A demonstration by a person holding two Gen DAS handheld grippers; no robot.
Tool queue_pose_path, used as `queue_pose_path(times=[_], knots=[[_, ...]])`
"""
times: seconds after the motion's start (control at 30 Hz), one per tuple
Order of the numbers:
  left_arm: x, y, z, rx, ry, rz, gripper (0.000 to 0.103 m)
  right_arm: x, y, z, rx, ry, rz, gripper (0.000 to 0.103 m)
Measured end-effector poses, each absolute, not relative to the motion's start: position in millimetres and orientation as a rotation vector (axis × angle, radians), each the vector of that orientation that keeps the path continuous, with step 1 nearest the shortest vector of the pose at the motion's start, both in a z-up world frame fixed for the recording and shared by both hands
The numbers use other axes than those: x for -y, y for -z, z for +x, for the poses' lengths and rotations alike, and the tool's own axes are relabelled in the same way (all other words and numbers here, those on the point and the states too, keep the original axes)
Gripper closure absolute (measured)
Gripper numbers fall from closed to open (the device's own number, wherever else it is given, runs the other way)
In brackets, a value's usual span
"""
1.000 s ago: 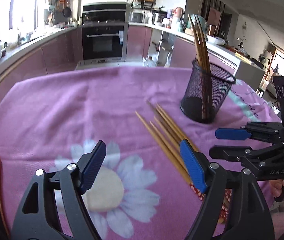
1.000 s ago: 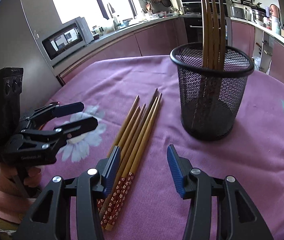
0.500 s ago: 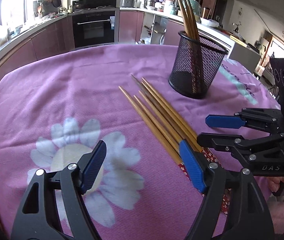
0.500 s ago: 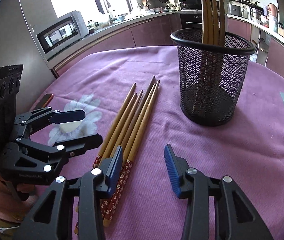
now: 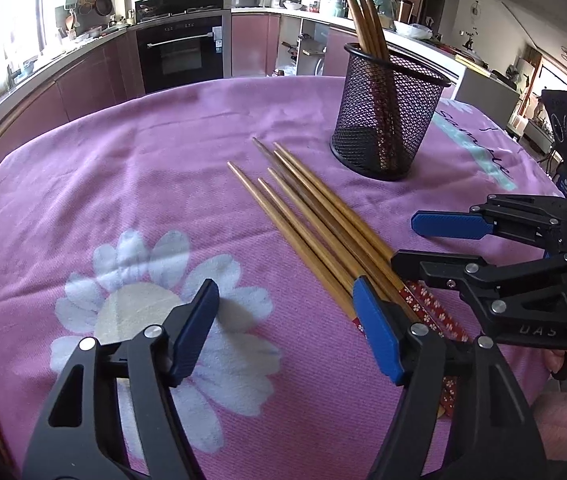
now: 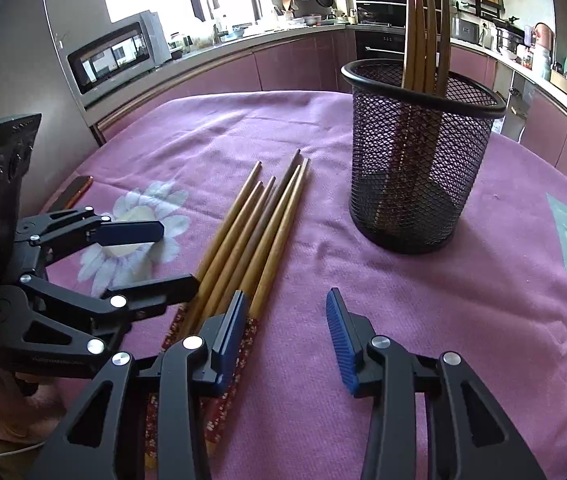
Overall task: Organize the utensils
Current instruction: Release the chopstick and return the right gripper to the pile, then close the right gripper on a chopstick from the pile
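Several wooden chopsticks with red flowered ends lie side by side on the purple cloth; they also show in the right wrist view. A black mesh cup holds several more chopsticks upright; it also shows in the right wrist view. My left gripper is open and empty, just left of the bundle's thick ends. My right gripper is open and empty, its left finger over the bundle's red ends. Each gripper shows in the other's view: the right one, the left one.
The table carries a purple cloth with a white flower print. A dark flat object with a copper rim lies at the table's left edge. Kitchen counters, an oven and a microwave stand behind.
Both grippers have moved lower and closer to the thick ends of the chopsticks on the cloth. Both stay open. The chopsticks and the cup have not moved.
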State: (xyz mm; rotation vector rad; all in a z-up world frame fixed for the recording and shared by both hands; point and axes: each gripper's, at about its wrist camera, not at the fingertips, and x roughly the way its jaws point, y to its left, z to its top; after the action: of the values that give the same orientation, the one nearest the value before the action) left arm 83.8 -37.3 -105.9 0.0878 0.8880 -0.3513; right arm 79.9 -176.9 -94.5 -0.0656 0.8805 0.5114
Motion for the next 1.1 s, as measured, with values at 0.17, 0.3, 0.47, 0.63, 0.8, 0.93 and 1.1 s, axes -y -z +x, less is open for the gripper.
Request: queue_pose_path(times=[0.17,0.3,0.47,0.63,0.8,0.93,1.1], knots=[[35,105,82,-0.888,0.362,0.092,0.038,178,94,80,-0.881,-0.499,-0.072,0.068],[36,106,83,-0.894,0.375,0.089,0.039,178,94,80,-0.881,-0.499,-0.075,0.068],[42,106,86,-0.891,0.379,0.093,0.041,173,94,81,-0.876,-0.492,-0.094,0.068],[40,107,87,-0.898,0.383,0.102,0.05,173,93,80,-0.876,-0.487,-0.097,0.068],[39,107,86,-0.896,0.382,0.143,0.061,173,93,81,-0.878,-0.484,-0.099,0.068],[34,106,92,-0.901,0.372,0.132,0.067,170,92,84,-0.876,-0.485,-0.112,0.069],[35,106,100,-0.899,0.354,0.131,0.067,163,93,91,-0.876,-0.486,-0.129,0.075]])
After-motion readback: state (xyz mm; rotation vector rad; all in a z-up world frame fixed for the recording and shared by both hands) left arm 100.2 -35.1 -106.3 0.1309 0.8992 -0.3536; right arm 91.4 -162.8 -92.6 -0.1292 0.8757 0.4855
